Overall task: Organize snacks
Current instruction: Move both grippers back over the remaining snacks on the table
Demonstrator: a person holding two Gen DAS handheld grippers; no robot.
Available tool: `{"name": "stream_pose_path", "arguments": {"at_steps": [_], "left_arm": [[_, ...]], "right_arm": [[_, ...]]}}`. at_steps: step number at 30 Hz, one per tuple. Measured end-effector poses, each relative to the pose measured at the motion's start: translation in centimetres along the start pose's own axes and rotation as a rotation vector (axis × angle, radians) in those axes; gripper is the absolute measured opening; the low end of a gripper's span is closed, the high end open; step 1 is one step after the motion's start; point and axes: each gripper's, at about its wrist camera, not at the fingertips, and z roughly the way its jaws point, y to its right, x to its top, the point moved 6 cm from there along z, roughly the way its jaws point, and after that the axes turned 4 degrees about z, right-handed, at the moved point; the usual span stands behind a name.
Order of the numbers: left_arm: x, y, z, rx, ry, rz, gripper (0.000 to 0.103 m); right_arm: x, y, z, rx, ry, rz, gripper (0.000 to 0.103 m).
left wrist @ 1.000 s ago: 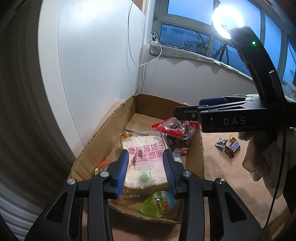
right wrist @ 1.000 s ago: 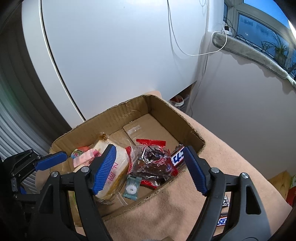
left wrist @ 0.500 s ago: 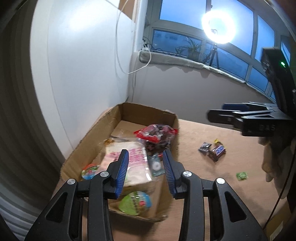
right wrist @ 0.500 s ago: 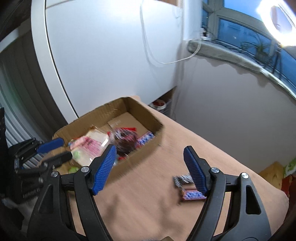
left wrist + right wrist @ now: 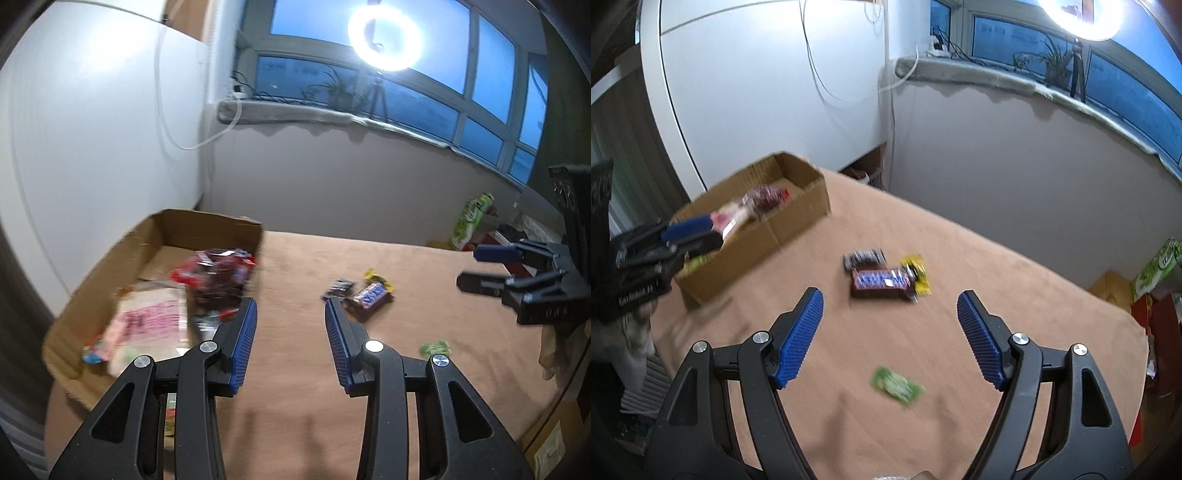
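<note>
Though motion-blurred, snacks (image 5: 879,282) unreadable; both grippers' fingers (image 5: 799,338) apart, empty.

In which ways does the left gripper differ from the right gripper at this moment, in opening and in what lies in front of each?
The left gripper is open with a narrower gap; the right gripper is open wider. The left gripper sits beside the cardboard box; the right gripper is out over the table, facing the Snickers bar and the green wrapper. Both are empty, with blue pads.
</note>
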Motion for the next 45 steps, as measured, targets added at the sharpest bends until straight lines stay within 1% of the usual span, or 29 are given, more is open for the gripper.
{"name": "stream_pose_path", "arguments": {"at_steps": [4, 9, 10, 11, 13, 17, 21, 25, 29, 31, 38, 43, 44, 45], "left_arm": [[0.1, 2.3, 1.8, -0.029, -0.027, 0.031, 0.037], [-0.1, 4.2, 4.3, -0.055, -0.070, 0.053, 0.037], [-0.1, 4.5, 4.9, -0.060, -0.079, 0.055, 0.037], [-0.1, 4.9, 5.5, -0.064, -0.088, 0.060, 0.037], [-0.1, 5.6, 6.6, -0.073, -0.106, 0.070, 0.037], [0.2, 6.4, 9.4, -0.080, -0.146, 0.081, 0.037], [0.2, 7.0, 11.8, -0.074, -0.181, 0.091, 0.036], [0.1, 6.6, 13.8, -0.062, -0.215, 0.072, 0.036], [-0.1, 6.3, 15.0, -0.043, -0.228, 0.072, 0.036], [-0.3, 6.2, 15.4, -0.040, -0.233, 0.073, 0.036], [-0.7, 6.2, 16.0, -0.064, -0.250, 0.088, 0.036], [-0.9, 5.9, 16.3, -0.062, -0.263, 0.105, 0.034], [-1.0, 6.0, 16.3, -0.059, -0.263, 0.110, 0.034], [-1.0, 6.1, 16.3, -0.057, -0.264, 0.115, 0.034]], "right_arm": [[-2.2, 0.8, 0.5, 0.019, -0.034, -0.021, 0.078], [-4.9, 0.9, 2.2, 0.047, -0.091, -0.080, 0.077], [-5.3, 1.0, 2.5, 0.056, -0.101, -0.089, 0.074], [-5.7, 1.1, 2.8, 0.069, -0.111, -0.094, 0.068], [-6.4, 1.4, 3.5, 0.097, -0.133, -0.094, 0.063], [-7.3, 1.9, 4.7, 0.133, -0.155, -0.101, 0.062], [-7.7, 2.2, 5.4, 0.164, -0.163, -0.113, 0.060], [-7.9, 2.3, 5.9, 0.185, -0.168, -0.136, 0.060], [-8.0, 2.3, 6.3, 0.209, -0.177, -0.163, 0.060], [-7.9, 2.1, 6.8, 0.215, -0.185, -0.175, 0.060], [-7.8, 1.9, 7.7, 0.222, -0.193, -0.196, 0.060], [-7.5, 1.8, 8.0, 0.223, -0.195, -0.205, 0.060], [-7.4, 1.8, 8.1, 0.222, -0.194, -0.205, 0.058], [-7.6, 1.8, 7.9, 0.220, -0.194, -0.207, 0.054]]}}
